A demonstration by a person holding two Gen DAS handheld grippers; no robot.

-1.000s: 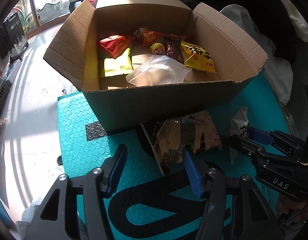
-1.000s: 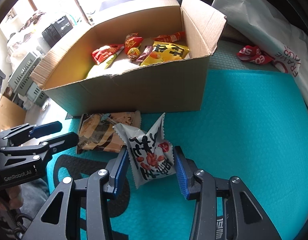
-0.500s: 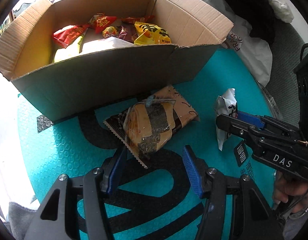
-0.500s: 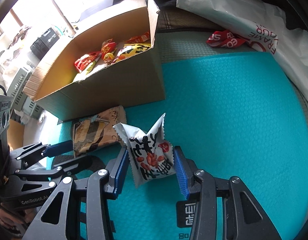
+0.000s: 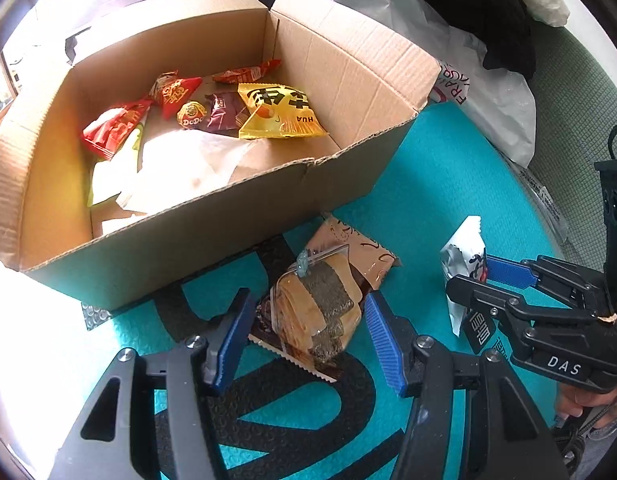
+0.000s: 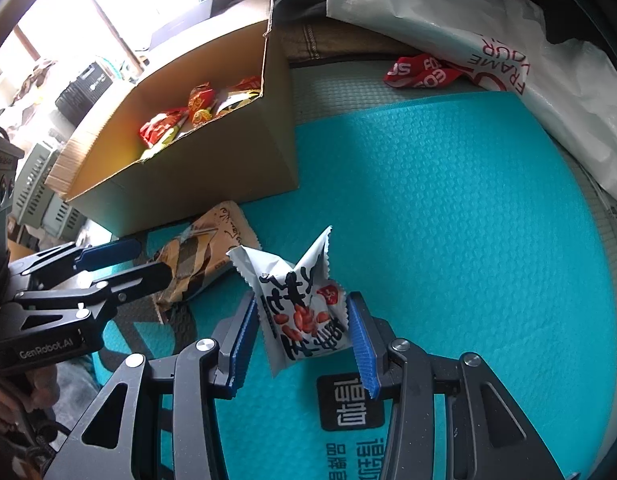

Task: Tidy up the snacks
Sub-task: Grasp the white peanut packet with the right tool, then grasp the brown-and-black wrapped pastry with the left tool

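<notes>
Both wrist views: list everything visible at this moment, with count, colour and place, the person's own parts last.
cardboard box: 1, brown, open, on the mat's far edge
snack packets in the box: at least six, red, yellow, maroon and pale
seaweed snack packet: 1, tan and dark, between the left gripper's pads
peanut packet: 1, white with black script, between the right gripper's pads
bubble mat: 1, teal with black print, under everything
plastic bag: 1, white with red lettering, beyond the mat
red wrapper: 1, beside that bag
left gripper: black, blue pads, closed on the seaweed packet
right gripper: same make, closed on the peanut packet
hand: partly seen behind the right gripper
</notes>
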